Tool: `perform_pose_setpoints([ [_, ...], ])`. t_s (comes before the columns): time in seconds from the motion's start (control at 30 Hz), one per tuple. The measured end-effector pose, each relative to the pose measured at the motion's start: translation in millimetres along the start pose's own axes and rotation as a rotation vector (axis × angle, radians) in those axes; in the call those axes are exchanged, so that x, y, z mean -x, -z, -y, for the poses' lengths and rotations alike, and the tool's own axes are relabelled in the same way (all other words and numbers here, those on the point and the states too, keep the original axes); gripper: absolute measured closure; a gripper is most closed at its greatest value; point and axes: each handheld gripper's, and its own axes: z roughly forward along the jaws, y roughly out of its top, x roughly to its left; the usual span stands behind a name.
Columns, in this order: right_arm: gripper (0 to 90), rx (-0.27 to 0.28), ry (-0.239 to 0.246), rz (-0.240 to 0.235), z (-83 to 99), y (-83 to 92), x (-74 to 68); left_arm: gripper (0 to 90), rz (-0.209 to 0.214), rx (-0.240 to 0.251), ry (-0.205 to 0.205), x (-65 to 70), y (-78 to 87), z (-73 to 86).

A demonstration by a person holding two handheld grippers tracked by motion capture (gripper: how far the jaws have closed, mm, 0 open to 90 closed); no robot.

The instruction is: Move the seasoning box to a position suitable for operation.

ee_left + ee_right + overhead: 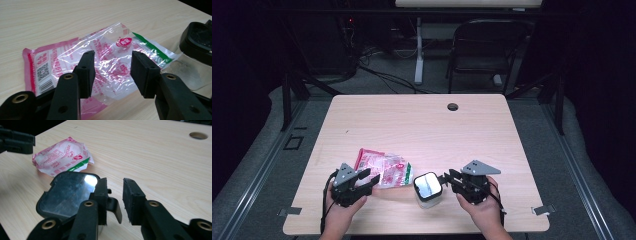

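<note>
Left hand (341, 206) enters from the near edge of the table (472, 120) and grips the left gripper (364, 181), which points toward the table's middle and to the right. Its jaws stand apart, nothing pressed between the pads (86, 72). Right hand (481, 205) enters likewise from the near edge, holding the right gripper (446, 179), which points left toward the other one. Its jaws are parted too, the gap between the pads (131, 200) narrow.

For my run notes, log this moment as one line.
left gripper: open over plastic packet | right gripper: open beside black-lidded container | nothing held
</note>
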Motion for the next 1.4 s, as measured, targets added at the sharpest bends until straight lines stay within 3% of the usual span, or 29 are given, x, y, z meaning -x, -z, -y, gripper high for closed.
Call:
perform_pose_setpoints([
  [0.17,77.1,-0.016,-0.03,-0.015,-5.9,-6.4,2.2,61.6,0.032,-0.024,-0.032,14.7,-6.7,-7.5],
  [0.4,76.0,-0.02,-0.034,-0.032,0.5,-12.6,1.8,73.0,0.091,-0.048,-0.064,34.2,-14.5,-13.4],
  [0.67,81.1,-0.023,-0.023,-0.053,6.7,-16.5,1.9,84.2,0.153,-0.104,-0.139,63.1,-24.4,-12.5],
  [1.13,85.3,-0.011,-0.037,-0.061,9.9,-14.9,1.0,89.5,0.196,-0.152,-0.172,80.0,-39.8,-13.3],
  [1.4,85.4,-0.005,-0.043,-0.061,10.8,-14.7,0.3,89.7,0.206,-0.167,-0.172,82.0,-45.4,-12.1],
])
